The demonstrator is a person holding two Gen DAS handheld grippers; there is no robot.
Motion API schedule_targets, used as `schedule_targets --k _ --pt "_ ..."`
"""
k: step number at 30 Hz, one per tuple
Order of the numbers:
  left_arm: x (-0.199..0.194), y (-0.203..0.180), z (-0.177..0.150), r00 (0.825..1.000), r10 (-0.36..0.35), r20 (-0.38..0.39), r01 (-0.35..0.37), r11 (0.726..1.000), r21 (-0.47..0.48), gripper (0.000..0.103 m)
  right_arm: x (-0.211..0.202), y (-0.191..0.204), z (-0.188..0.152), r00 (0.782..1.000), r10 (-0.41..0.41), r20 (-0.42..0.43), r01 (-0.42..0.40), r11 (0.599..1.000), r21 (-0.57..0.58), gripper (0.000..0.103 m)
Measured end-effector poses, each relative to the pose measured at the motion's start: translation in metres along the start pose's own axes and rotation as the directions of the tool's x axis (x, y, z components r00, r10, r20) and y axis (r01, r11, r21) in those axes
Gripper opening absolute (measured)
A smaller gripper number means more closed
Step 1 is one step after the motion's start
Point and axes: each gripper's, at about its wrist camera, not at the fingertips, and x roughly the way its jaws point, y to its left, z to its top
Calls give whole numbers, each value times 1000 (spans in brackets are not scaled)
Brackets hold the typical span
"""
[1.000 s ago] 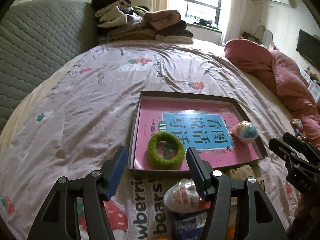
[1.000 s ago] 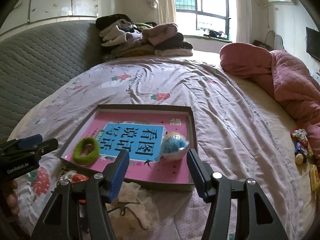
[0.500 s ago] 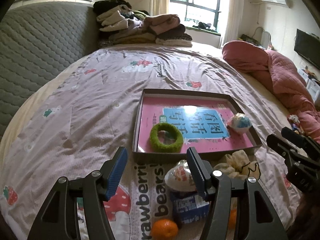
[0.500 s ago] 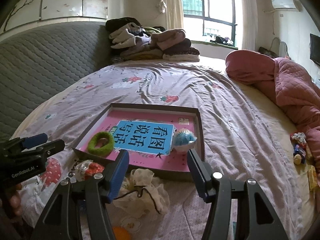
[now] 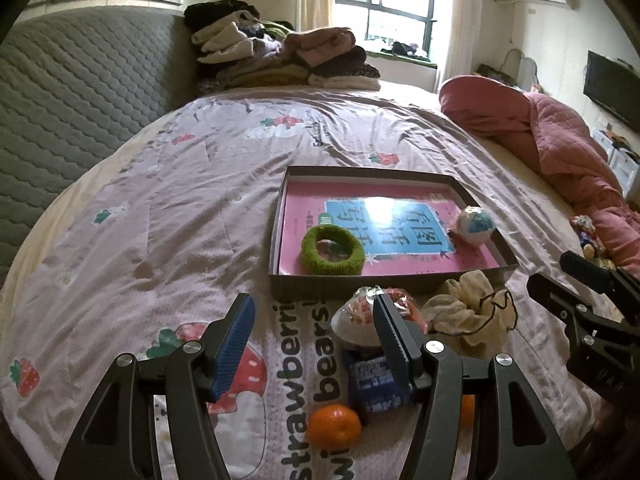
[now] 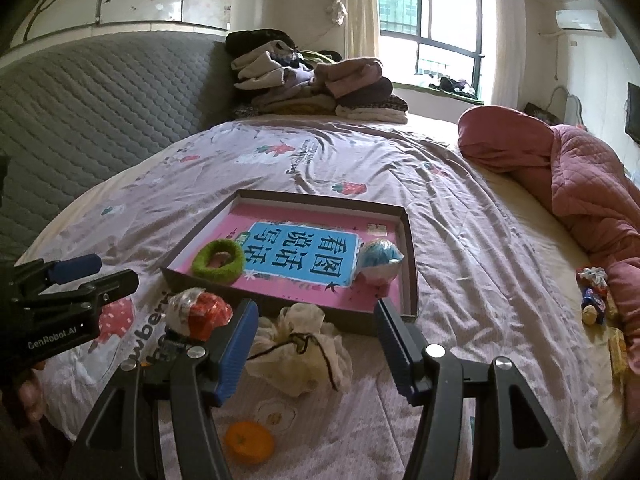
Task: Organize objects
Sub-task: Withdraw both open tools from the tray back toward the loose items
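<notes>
Bedspread [image 6: 460,208] bears cream scrunchie [image 6: 298,344] between right gripper's [image 6: 314,330] spread fingers (left gripper [image 5: 312,326] likewise spread, empty).

A: We have bare bedsheet [image 5: 180,220] left of the tray [image 5: 280,220].
B: Near edge blocked: wrapped snack [image 5: 356,316], cream scrunchie [image 5: 468,312], blue box [image 5: 370,380], orange [image 5: 334,426].
</notes>
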Motion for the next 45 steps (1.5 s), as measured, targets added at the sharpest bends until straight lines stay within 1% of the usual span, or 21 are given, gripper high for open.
schedule_targets --k 9,24,33,41,45 --pt "-16 6 -15 1000 11 5 -11 1000 10 63 -14 6 -13 1000 3 -4 -3 1000 -10 60" --pt "-31 -3 -45 1000 20 -9 -20 998 61 63 -24 8 -33 1000 -11 -20 11 999 -30 60" --pt "-36 -5 -61 1000 9 -26 -7 997 76 63 -23 12 -42 999 -13 -37 11 999 -38 60" --pt "-34 -4 -82 998 -22 -61 26 997 79 63 -24 15 -49 999 -16 -47 14 999 -44 60" --pt "-32 -4 -88 997 -12 -75 18 997 81 63 -28 17 -51 999 -14 -44 12 999 -47 60"
